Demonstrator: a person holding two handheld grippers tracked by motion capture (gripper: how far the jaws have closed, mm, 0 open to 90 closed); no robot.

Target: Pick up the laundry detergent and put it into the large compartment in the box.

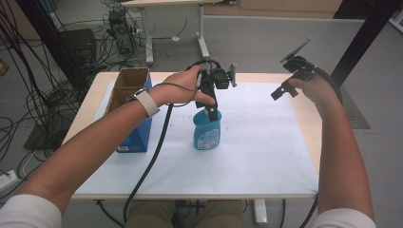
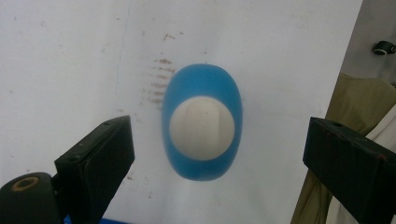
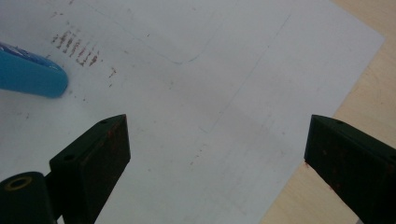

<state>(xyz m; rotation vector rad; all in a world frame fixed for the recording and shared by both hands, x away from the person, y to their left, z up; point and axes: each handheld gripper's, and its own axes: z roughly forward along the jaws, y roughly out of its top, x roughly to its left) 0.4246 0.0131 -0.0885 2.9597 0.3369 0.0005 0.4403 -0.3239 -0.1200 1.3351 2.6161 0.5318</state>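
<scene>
- A person is working two handheld grippers over a white-covered table [image 1: 266, 156], forearms entering from the near edge.
- The blue bottle [image 1: 207, 129] is standing upright near the table's middle, its long axis vertical and its white cap [image 2: 201, 128] facing straight up.
- The left gripper [image 1: 212, 105] is hovering directly above that cap, jaws spread wide to either side of it, touching nothing.
- A cardboard box [image 1: 129, 107] is sitting just left of the bottle.
- Farther off, the right gripper [image 1: 284, 90] is hanging well apart, jaws open and empty, leaving the left clearly nearer.
</scene>
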